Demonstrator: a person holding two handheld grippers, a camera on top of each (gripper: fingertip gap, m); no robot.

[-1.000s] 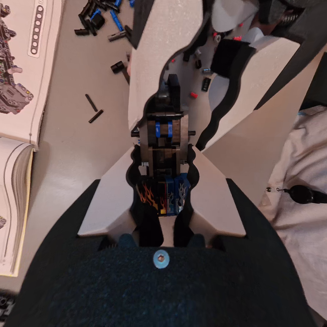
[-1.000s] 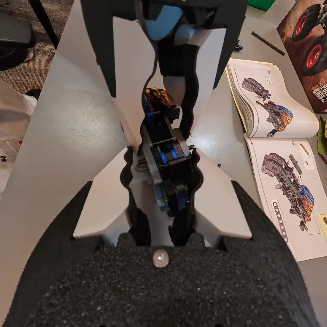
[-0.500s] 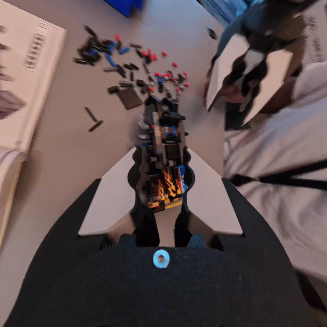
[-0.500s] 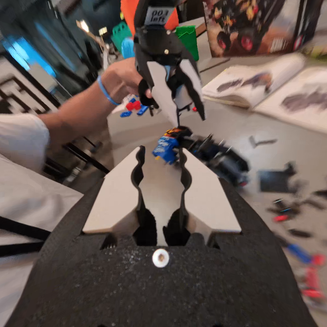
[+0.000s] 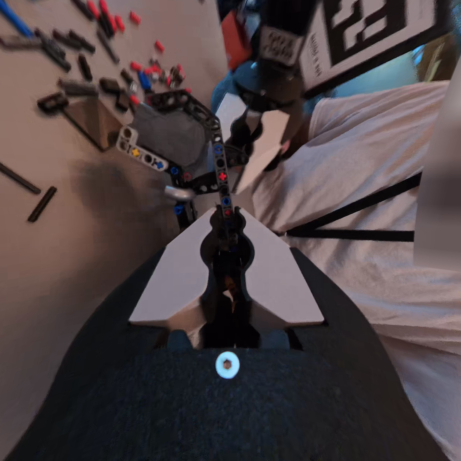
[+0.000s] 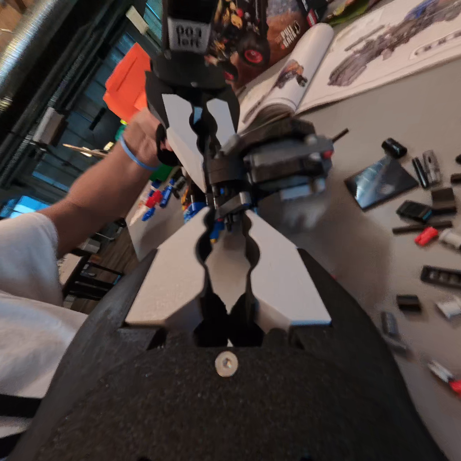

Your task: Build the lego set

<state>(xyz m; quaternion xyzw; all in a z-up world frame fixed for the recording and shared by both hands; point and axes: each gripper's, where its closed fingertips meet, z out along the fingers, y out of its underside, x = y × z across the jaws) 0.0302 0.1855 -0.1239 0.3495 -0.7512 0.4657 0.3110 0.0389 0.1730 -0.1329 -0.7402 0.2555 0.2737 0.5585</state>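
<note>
The partly built lego model (image 5: 220,162), a frame of black and grey beams with blue and red pins, is held off the grey table. My left gripper (image 5: 227,214) is shut on one end of it, and the frame sticks out ahead and to the left. In the right wrist view the model (image 6: 274,159) hangs side-on from the left gripper (image 6: 208,152), which comes down from above. My right gripper (image 6: 226,212) is open, its tips just at the model's lower edge. It also shows in the left wrist view (image 5: 240,152), behind the frame.
Loose black, red and blue pieces (image 5: 107,62) are scattered on the table, and also show to the right (image 6: 424,199) with a flat black panel (image 6: 381,182). The open instruction booklet (image 6: 349,50) and the set's box (image 6: 249,37) lie behind. A person's arm (image 6: 87,194) and white shirt (image 5: 349,174) are close. The grippers are tip to tip, or close to it.
The right gripper let go of the model, drew back, and has now come close to it again. The left gripper has kept its hold and turned the model.
</note>
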